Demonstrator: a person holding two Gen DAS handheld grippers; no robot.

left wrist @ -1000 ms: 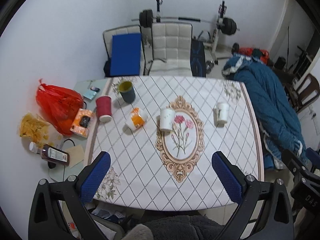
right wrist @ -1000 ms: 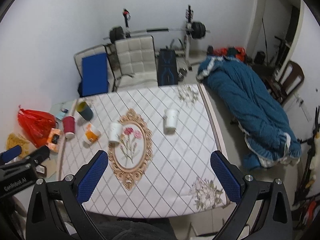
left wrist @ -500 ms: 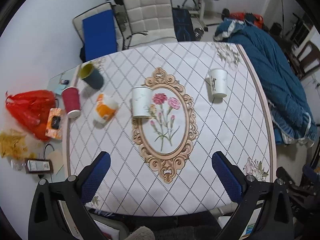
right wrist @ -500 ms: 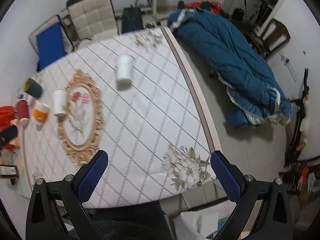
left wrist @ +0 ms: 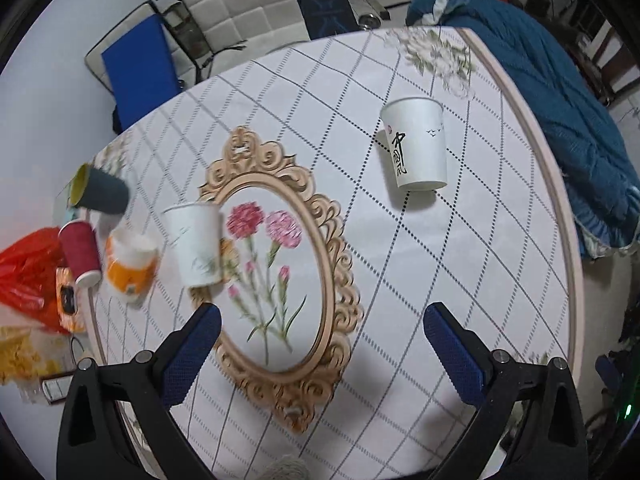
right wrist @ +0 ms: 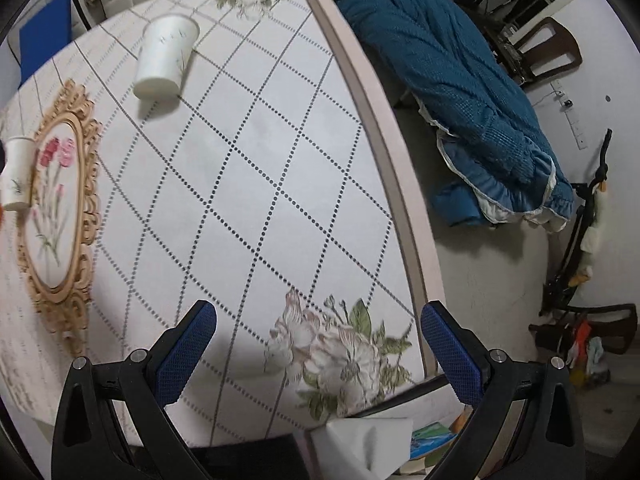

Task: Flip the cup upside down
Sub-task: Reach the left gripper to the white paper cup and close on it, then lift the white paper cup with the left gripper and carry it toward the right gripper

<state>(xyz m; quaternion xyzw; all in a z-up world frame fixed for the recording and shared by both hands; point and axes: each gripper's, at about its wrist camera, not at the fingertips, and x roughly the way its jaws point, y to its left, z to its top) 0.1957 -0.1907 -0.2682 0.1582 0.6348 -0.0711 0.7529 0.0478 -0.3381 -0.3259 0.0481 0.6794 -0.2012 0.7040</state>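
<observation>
White cup (left wrist: pixel 416 144) nearer left claw (left wrist: pixel 320 344).

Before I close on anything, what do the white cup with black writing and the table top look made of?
The white cup looks like matte paper: thin wall, printed characters, no gloss. The table top seems covered by a smooth printed cloth or vinyl sheet, faintly sheened; which one is unclear.

Left tool (left wrist: pixel 320 338), right tool (right wrist: pixel 318 334): black frames, blue textured pads, silver screws.
</observation>
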